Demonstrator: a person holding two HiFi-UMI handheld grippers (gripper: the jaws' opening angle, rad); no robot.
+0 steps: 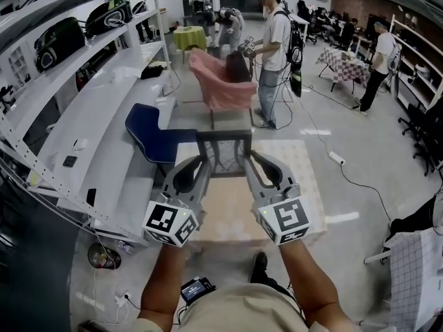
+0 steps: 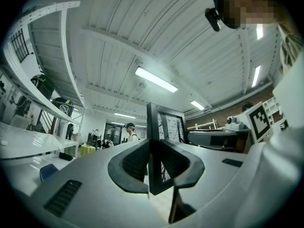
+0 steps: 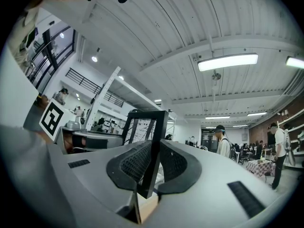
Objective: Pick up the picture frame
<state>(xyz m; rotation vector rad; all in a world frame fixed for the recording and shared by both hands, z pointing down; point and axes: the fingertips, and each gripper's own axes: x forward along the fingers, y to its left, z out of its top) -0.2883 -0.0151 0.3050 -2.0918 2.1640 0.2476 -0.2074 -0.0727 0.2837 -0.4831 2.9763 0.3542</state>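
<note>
One black picture frame (image 1: 223,152), rectangular, upright

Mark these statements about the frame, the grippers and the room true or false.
1. The left gripper is shut on an edge of the picture frame. True.
2. The right gripper is open and empty. False: it is shut on the frame's opposite side edge.
3. The frame lies flat, face up. False: it stands upright between the two grippers.
4. A blue chair stands to the left of the frame in the head view. True.
5. Nobody else is in the room. False: several people stand in the background, among them a person in a white shirt beside a pink-draped chair.
</note>
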